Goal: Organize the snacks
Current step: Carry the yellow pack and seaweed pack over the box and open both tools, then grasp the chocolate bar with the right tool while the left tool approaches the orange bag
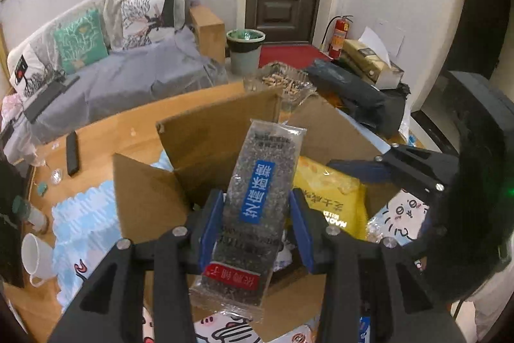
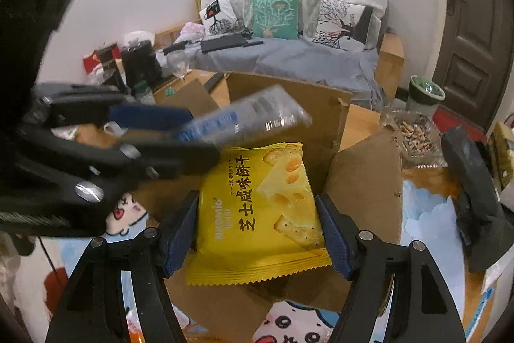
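Note:
My left gripper (image 1: 255,225) is shut on a clear packet of dark sesame bar with a blue label (image 1: 253,208), held over the open cardboard box (image 1: 205,150). My right gripper (image 2: 257,230) is shut on a yellow cheese cracker packet (image 2: 260,211), also over the box (image 2: 289,105). The left gripper with its packet (image 2: 244,118) shows blurred at the left of the right wrist view. The yellow packet (image 1: 327,198) and the right gripper (image 1: 379,172) show at the right of the left wrist view.
The box stands on a wooden table (image 1: 106,134) with a blue cartoon cloth (image 1: 80,221). A white cup (image 1: 33,256), a remote (image 1: 72,153), a glass dish of snacks (image 1: 282,82), a dark bag (image 1: 350,92) and tissue boxes (image 1: 369,60) lie around. A sofa (image 1: 112,76) is behind.

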